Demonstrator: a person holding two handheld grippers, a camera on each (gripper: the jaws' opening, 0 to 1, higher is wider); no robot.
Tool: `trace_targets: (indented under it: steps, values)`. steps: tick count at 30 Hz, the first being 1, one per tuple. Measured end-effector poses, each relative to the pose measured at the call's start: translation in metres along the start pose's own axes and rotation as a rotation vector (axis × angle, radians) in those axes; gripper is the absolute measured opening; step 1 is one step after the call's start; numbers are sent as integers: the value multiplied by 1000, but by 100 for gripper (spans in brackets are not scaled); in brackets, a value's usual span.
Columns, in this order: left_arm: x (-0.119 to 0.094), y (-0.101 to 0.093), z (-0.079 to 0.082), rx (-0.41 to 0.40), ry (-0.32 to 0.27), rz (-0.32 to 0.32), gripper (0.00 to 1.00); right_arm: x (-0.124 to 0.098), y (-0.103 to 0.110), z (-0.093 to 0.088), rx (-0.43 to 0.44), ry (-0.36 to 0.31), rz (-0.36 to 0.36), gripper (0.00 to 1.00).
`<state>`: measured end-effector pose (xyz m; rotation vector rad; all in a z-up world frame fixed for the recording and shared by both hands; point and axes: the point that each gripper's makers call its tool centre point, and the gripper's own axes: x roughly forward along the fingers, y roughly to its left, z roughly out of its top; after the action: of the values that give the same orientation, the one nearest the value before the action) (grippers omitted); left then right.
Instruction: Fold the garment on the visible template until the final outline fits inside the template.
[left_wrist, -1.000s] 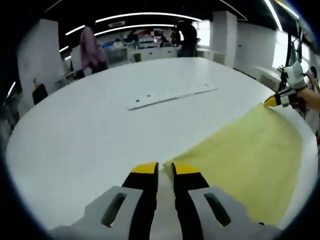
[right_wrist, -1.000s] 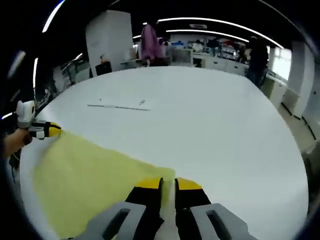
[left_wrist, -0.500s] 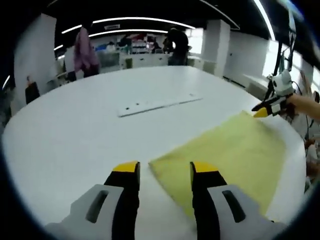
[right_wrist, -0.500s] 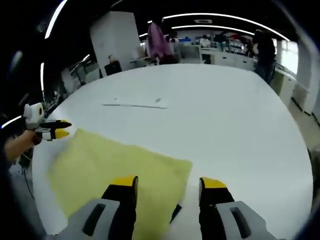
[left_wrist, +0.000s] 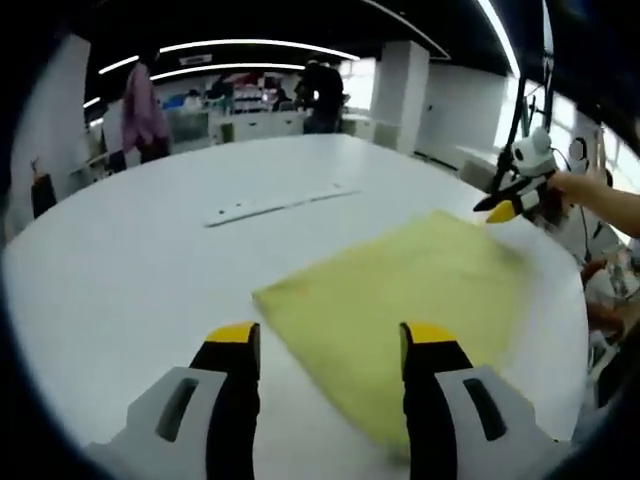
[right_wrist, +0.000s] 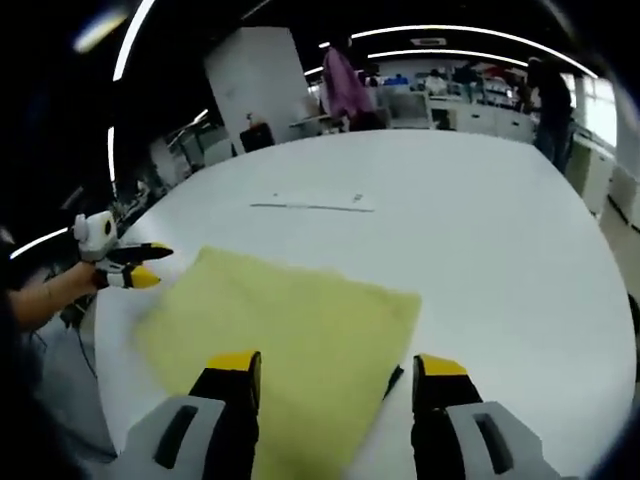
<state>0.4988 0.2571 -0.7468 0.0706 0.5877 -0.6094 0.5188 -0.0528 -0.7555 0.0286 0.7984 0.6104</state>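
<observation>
Garment flat, both claws parted

Left gripper view: left gripper (left_wrist: 322, 345) gapes over the plain yellow garment (left_wrist: 400, 290) on the white table (left_wrist: 120, 270); no writing legible

Right gripper view: right gripper (right_wrist: 338, 372) agape, empty, above it

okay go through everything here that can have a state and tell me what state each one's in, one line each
yellow garment: lying flat on the table, released, no gripper holding it
left gripper: open, raised over the garment's near corner
right gripper: open, above the garment's edge
white table: bare apart from the garment and a flat white strip
</observation>
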Motion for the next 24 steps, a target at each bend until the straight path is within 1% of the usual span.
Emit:
trace_targets:
  steps: [3,9,15,17,22,24]
  values:
    - [-9,-11,-4,-5,-12,-29,54,-8,4,-6,-2,-4,11,59]
    - [-21,-25,-10,9,-12,-60,56,-22,12,-22,-8,0,30,59]
    - [-32,-36,-20,3,-7,-74,56,-33,20,-41,-30,11,55,62]
    - [-36,-41,-23,-1,-2,-77,57,-37,23,-48,-25,19,68,62]
    - [-44,-47,-32,-11,1,-78,58,-43,29,-64,-10,29,95,60]
    - [-48,-50,-37,-14,5,-74,58,-45,31,-70,-24,41,98,59]
